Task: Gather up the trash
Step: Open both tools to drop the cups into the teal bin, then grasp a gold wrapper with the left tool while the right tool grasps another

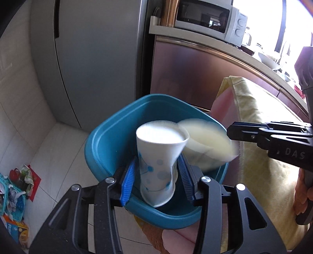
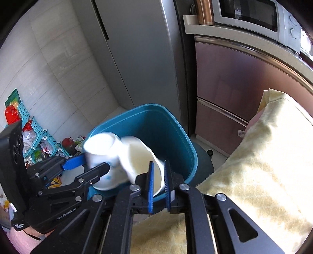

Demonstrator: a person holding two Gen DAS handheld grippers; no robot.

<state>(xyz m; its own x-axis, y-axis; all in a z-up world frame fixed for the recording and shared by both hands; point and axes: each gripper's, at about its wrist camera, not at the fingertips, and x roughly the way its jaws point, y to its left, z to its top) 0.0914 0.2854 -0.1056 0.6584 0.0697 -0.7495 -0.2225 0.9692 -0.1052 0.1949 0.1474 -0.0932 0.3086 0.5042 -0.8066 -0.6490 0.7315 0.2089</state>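
Blue ribbed pads of my left gripper (image 1: 157, 178) fill the near edge of the left wrist view, pinching the waist of a dotted paper cup (image 1: 158, 168) hard enough that its wall buckles inward; I judge the squeeze is there to keep the light cup from slipping as I bring it over the bin. Behind everything stands the grey refrigerator (image 1: 93, 58), with a microwave (image 1: 207, 17) on the counter beside it, and a yellow towel (image 2: 264, 156) draped over something pink at my right. Below the cups sits the teal trash bin (image 1: 109, 136), its mouth open upward, so both cups hang over or just inside its rim, placed to fall straight in. My right gripper (image 2: 158, 183) has its pads parted only narrowly, with the rim wall of a plain cream paper cup (image 2: 140, 156) between them; whether they press it or have let go I cannot tell, since that cup is blurred. Loose wrappers and turquoise baskets (image 2: 37, 131) lie on the floor tiles at far left, likely trash waiting.
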